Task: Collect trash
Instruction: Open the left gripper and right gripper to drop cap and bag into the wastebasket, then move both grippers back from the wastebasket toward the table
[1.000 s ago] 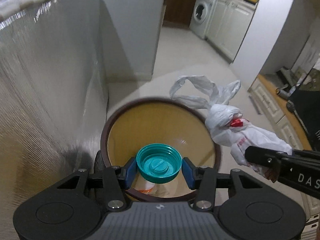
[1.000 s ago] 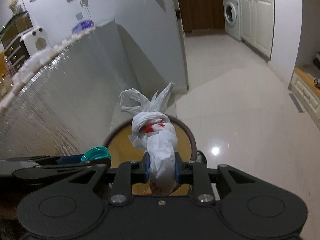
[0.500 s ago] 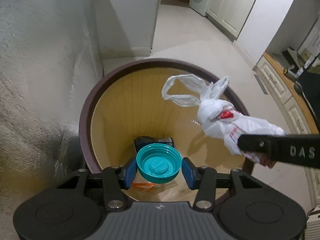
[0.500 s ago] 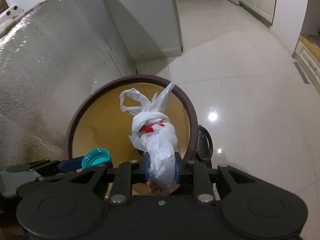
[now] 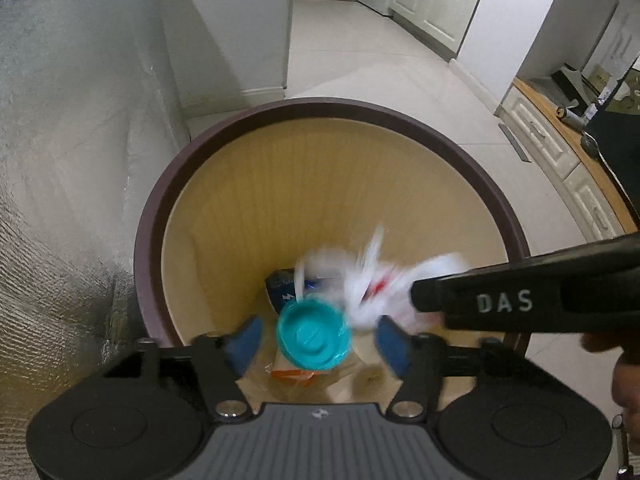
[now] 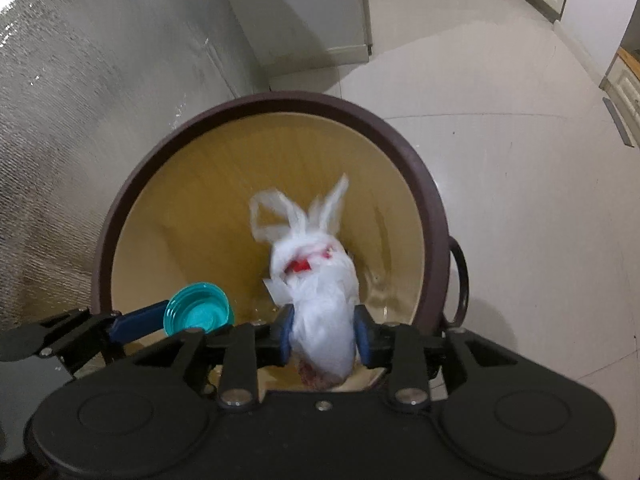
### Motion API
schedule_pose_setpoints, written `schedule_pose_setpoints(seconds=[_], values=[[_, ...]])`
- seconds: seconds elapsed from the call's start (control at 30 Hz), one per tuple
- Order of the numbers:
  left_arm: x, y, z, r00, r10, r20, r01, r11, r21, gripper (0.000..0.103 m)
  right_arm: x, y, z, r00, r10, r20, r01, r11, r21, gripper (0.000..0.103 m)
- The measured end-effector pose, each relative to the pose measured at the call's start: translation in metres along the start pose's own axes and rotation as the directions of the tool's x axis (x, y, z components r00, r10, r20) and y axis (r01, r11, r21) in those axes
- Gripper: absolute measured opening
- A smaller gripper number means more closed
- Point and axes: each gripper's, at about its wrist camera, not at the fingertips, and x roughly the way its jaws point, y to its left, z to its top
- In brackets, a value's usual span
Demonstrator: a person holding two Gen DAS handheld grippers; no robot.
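While both grippers hang over its mouth, the round trash bin point(image 5: 149, 240) fills the middle of each view — a dark brown rim around a tan inner wall, standing on pale floor tiles point(image 6: 520, 160) with a silvery foil-faced panel point(image 5: 60, 160) just beside the bin on one side and a small dark ring handle point(image 6: 460, 276) on the other side of the bin. Deep inside the bin, at its bottom, lie a dark blue packet point(image 5: 282, 286) and an orange-and-white wrapper point(image 5: 294, 372). The right gripper point(image 6: 323, 334) points steeply down into the bin; its jaws are opening, and the knotted white plastic bag point(image 6: 316, 280), blurred and showing a red patch, sits between the blue pads with gaps on both sides, its loose handles reaching toward the bin's far wall. In the left wrist view the same bag is a white smear within the bin's opening, just past the dark finger marked "DAS". The left gripper point(image 5: 316, 338) is likewise aimed down into the bin, jaws opening: the teal bottle cap point(image 5: 314, 334) is between its blue pads but clear of both — open side up, over the bin's bottom. From the right wrist view the cap appears just off the tip of one blue pad, inside the bin's rim.
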Motion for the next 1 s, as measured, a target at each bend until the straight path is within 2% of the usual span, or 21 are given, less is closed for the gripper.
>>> schedule_pose_setpoints(seconds=[0.03, 0.23, 0.3, 0.73, 1.0], values=[[-0.001, -0.001, 0.0, 1.0, -0.004, 0.0, 0.004, 1.0, 0.002, 0.074, 0.001, 0.001, 0.0, 1.0, 0.003, -0.007, -0.003, 1.0, -0.003, 0.047], [-0.005, -0.004, -0.005, 1.0, -0.01, -0.011, 0.01, 1.0, 0.01, 0.089, -0.002, 0.007, 0.006, 1.0, 0.014, -0.008, -0.014, 1.0, -0.017, 0.068], [-0.007, -0.005, -0.006, 1.0, -0.014, -0.01, 0.014, 1.0, 0.003, 0.09, -0.007, 0.006, 0.006, 1.0, 0.008, -0.004, -0.008, 1.0, -0.029, 0.075], [-0.034, -0.005, -0.012, 0.999, -0.039, 0.006, 0.04, 0.999, -0.033, 0.094, -0.042, -0.003, -0.001, 0.998, 0.034, 0.056, -0.033, 0.999, -0.021, 0.075], [-0.057, -0.007, -0.018, 1.0, -0.018, 0.009, 0.019, 0.999, -0.05, 0.097, -0.058, 0.0, -0.008, 0.995, 0.038, 0.092, -0.035, 0.999, -0.032, 0.077]])
